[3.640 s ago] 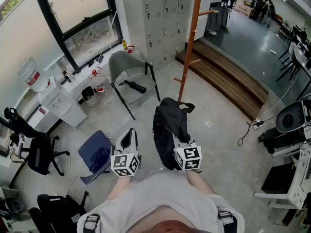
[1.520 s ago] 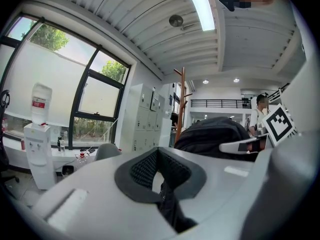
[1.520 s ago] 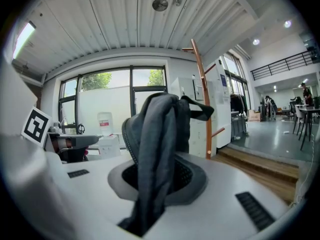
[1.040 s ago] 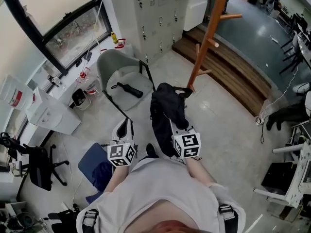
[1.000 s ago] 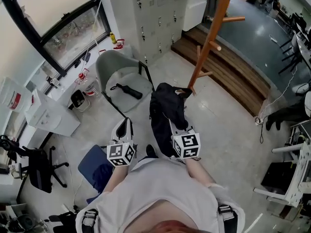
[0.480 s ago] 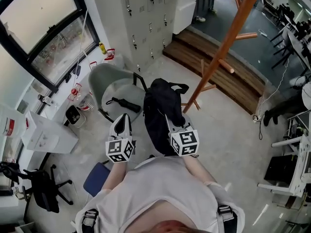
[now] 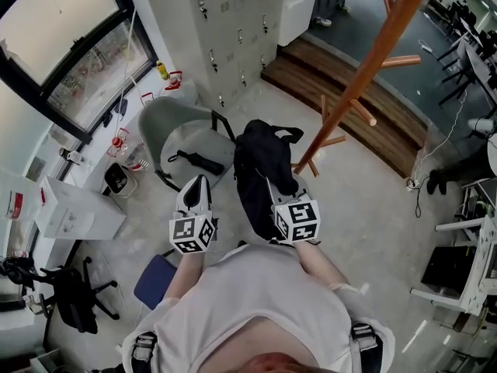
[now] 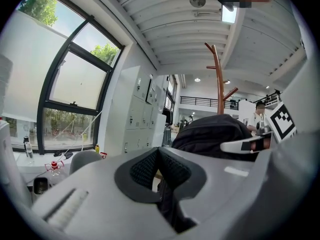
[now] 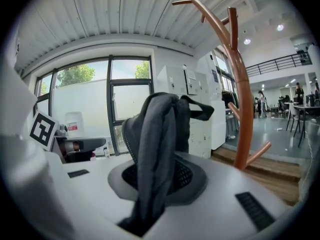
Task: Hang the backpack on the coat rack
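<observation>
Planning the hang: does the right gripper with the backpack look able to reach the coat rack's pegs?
Probably yes. The right gripper grips the backpack, the coat rack stands close ahead, its pegs bare, nothing between.

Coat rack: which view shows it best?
The right gripper view: the coat rack stands large, top hooks to lower peg. The head view cuts off its top; the left gripper view shows only its small upper part.

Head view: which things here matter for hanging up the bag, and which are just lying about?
For the job: backpack, held by the right gripper; coat rack.
Lying about: grey chair, lockers, blue chair, black office chair.
</observation>
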`<control>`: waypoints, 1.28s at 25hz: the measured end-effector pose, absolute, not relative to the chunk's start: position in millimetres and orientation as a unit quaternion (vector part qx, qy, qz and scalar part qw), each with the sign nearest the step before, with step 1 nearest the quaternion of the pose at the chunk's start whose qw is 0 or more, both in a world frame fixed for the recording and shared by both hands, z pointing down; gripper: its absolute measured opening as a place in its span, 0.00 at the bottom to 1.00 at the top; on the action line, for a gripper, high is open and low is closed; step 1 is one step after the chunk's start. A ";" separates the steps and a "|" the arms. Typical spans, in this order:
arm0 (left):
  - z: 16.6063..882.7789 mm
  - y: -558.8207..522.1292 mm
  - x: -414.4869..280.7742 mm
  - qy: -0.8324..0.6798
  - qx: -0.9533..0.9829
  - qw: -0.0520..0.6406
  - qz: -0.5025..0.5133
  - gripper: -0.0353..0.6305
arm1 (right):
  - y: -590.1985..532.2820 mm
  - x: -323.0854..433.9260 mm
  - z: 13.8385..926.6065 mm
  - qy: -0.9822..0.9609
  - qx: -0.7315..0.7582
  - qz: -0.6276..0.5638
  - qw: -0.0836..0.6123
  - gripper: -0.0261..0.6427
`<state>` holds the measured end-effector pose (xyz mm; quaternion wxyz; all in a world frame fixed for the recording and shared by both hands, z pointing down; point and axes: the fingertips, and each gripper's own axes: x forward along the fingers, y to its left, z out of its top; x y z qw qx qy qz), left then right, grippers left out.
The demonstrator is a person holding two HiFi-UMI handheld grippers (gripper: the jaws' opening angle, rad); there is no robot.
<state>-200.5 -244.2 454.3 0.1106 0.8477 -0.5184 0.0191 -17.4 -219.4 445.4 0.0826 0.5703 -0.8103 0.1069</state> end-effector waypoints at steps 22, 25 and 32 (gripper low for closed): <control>521.7 -228.8 -160.1 -0.507 0.840 0.164 0.103 0.07 | -231.4 4.5 539.2 -0.806 0.547 0.187 0.129 0.14; 532.2 -224.3 -162.4 -0.511 0.835 0.170 0.112 0.07 | -232.6 3.3 557.5 -0.805 0.542 0.201 0.137 0.14; 560.0 -209.7 -168.0 -0.513 0.827 0.188 0.132 0.07 | -232.4 4.7 607.8 -0.789 0.545 0.239 0.152 0.14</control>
